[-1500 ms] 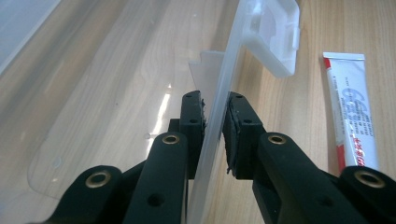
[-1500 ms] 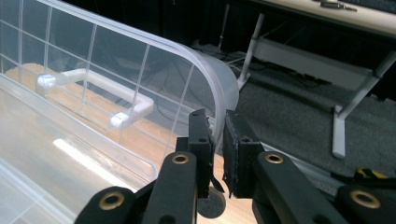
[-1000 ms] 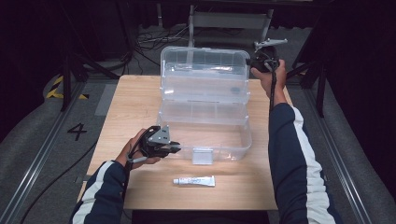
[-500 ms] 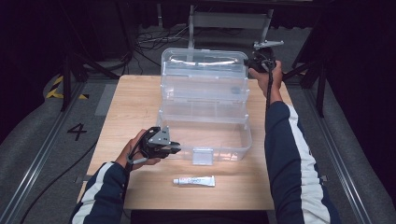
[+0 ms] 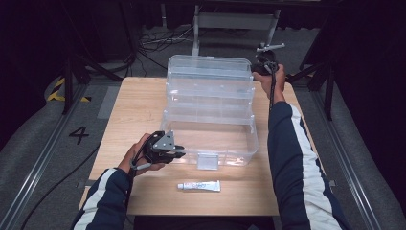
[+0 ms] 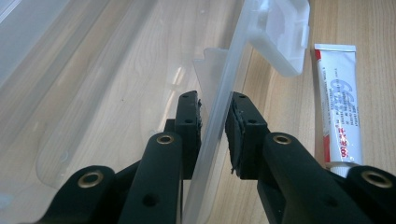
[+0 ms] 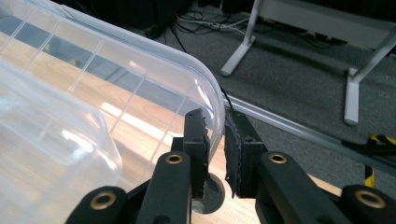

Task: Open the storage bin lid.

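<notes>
Here, in the high view, a clear plastic storage box (image 5: pixel 210 115) is standing open on the wooden table (image 5: pixel 139 103), its lid raised at the far side; a small tube (image 5: pixel 199 185) is lying just in front. The left gripper (image 5: pixel 178 150) is meeting the near wall, the right gripper (image 5: pixel 258 67) the lid's far corner. In the left gripper view, the jaws are pinching the thin front wall beside the latch (image 6: pixel 282 35). In the right gripper view, the jaws are straddling the lid's rounded rim (image 7: pixel 212 109), a sliver of gap showing at one pad. The box is probably light, smooth and flexing; rims are offering the firmest hold.
</notes>
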Demonstrator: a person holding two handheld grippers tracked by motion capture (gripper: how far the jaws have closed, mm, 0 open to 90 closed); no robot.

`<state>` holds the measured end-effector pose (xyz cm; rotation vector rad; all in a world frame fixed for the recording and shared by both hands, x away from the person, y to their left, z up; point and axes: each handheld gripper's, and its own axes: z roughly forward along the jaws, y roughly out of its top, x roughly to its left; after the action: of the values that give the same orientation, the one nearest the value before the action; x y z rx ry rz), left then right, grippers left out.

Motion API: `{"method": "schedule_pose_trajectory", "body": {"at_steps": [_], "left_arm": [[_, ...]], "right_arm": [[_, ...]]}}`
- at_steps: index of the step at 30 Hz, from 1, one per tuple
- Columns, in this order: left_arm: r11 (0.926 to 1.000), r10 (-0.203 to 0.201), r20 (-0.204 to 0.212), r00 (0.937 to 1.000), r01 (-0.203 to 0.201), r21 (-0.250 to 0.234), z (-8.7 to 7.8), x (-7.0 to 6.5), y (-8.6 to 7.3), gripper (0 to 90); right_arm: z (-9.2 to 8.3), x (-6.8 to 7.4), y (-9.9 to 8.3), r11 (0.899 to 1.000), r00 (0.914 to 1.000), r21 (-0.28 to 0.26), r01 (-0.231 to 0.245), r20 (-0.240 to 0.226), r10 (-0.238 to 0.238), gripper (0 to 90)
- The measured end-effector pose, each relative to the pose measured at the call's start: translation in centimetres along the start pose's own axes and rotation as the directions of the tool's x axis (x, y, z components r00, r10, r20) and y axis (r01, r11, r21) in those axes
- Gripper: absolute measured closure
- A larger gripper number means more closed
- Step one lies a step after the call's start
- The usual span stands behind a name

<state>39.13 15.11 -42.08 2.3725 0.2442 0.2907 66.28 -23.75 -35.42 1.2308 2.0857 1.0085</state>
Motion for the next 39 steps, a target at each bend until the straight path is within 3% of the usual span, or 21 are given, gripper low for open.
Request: {"method": "schedule_pose_trajectory", "body": {"at_steps": [4, 13, 27, 32, 39], "left_arm": [[1.0, -0.001, 0.004, 1.0, 0.001, -0.004, 0.0, 0.0, 0.0, 75.6], [1.0, -0.006, 0.007, 1.0, 0.006, -0.007, 0.0, 0.0, -0.1, 75.6], [0.9997, -0.02, 0.016, 0.9997, 0.02, -0.016, 0.0, 0.1, -0.2, 75.6], [0.9993, -0.027, 0.024, 0.9993, 0.028, -0.026, 0.1, 0.2, -0.3, 75.5], [0.9987, -0.035, 0.033, 0.9988, 0.036, -0.037, 0.1, 0.3, -0.4, 75.3]], "right_arm": [[1.2, -0.4, -0.7, 0.999, 0.9995, 0.027, -0.029, -0.012, 0.03, 79.7], [2.4, -0.5, -1.3, 0.998, 0.9993, 0.056, -0.034, -0.017, 0.035, 79.8], [2.6, -0.6, -1.4, 0.998, 0.9998, 0.066, -0.009, -0.019, 0.011, 79.3], [2.6, -0.8, -1.5, 0.998, 0.9992, 0.059, -0.022, -0.032, 0.023, 78.6], [1.9, -0.7, -1.6, 0.999, 0.9996, 0.051, -0.016, -0.024, 0.017, 77.9]]}}
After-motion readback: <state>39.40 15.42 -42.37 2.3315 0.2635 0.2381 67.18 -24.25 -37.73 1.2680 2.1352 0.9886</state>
